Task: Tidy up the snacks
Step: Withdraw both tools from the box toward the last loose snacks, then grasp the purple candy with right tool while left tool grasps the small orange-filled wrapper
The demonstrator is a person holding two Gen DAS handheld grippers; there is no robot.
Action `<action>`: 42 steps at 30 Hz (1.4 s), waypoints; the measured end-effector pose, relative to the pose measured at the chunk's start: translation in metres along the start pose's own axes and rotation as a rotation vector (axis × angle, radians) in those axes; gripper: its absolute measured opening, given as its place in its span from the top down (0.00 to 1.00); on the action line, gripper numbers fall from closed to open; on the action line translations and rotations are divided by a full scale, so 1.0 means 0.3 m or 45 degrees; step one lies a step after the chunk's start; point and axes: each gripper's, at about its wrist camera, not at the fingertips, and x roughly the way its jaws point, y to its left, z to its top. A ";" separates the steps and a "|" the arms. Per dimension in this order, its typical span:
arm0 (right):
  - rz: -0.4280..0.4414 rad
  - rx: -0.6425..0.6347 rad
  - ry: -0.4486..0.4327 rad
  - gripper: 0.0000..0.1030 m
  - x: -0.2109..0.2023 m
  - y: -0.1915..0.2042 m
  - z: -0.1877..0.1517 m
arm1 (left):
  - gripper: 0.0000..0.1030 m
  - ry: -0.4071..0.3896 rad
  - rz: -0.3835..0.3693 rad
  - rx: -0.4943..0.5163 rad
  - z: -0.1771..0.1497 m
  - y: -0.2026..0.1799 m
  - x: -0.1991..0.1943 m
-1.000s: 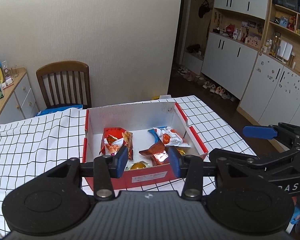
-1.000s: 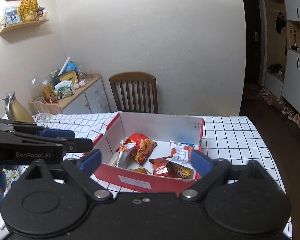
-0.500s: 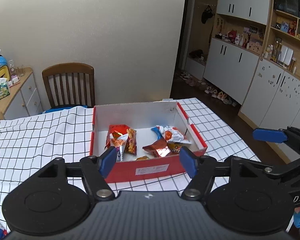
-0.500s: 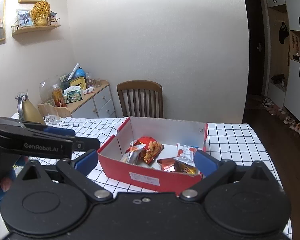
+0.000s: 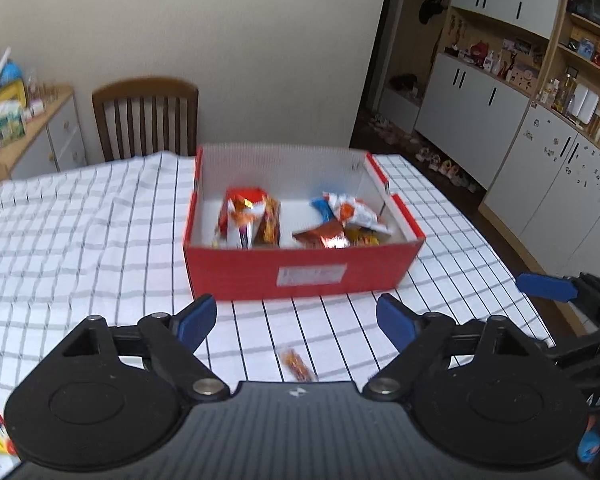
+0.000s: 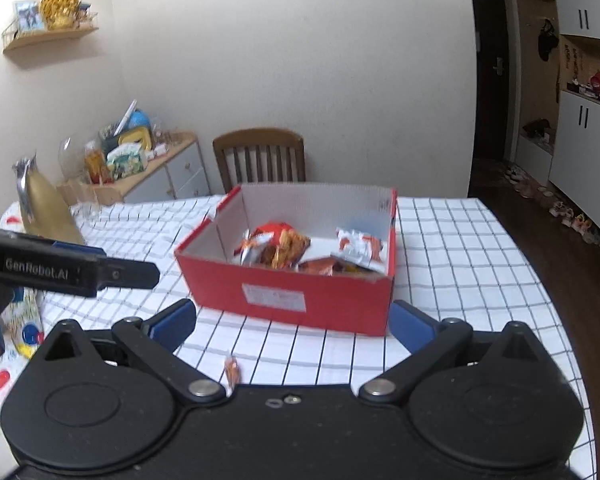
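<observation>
One small snack packet [image 5: 297, 364] left loose on the checked tablecloth [image 5: 80, 240], just in front of the red box [image 5: 300, 276] already holding several packets [image 5: 252, 220], and close below both tools. Both spread wide and empty: left gripper [image 5: 296, 320] and right gripper [image 6: 292, 324], jaws well apart, clamping nothing. Probably featherlight, crinkly and slick, contents likely crushable; best pinched gently across the narrow middle or by a sealed end, pressed lightly against the soft cloth to stop sliding.

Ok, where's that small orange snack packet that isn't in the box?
The small orange snack packet lies on the checked tablecloth, apart from the red box on its near side, just ahead of the open left gripper.
</observation>
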 end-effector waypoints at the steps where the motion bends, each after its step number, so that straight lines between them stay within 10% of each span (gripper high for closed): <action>1: 0.003 -0.003 0.010 0.00 0.003 0.004 -0.015 | 0.09 0.017 0.004 -0.010 -0.012 0.003 0.009; 22: -0.027 0.017 0.201 0.00 0.122 0.041 -0.235 | 0.01 0.250 0.122 -0.154 -0.170 0.035 0.256; 42: -0.036 0.112 0.415 0.30 0.321 -0.025 -0.315 | 0.02 0.374 0.169 -0.207 -0.220 0.038 0.460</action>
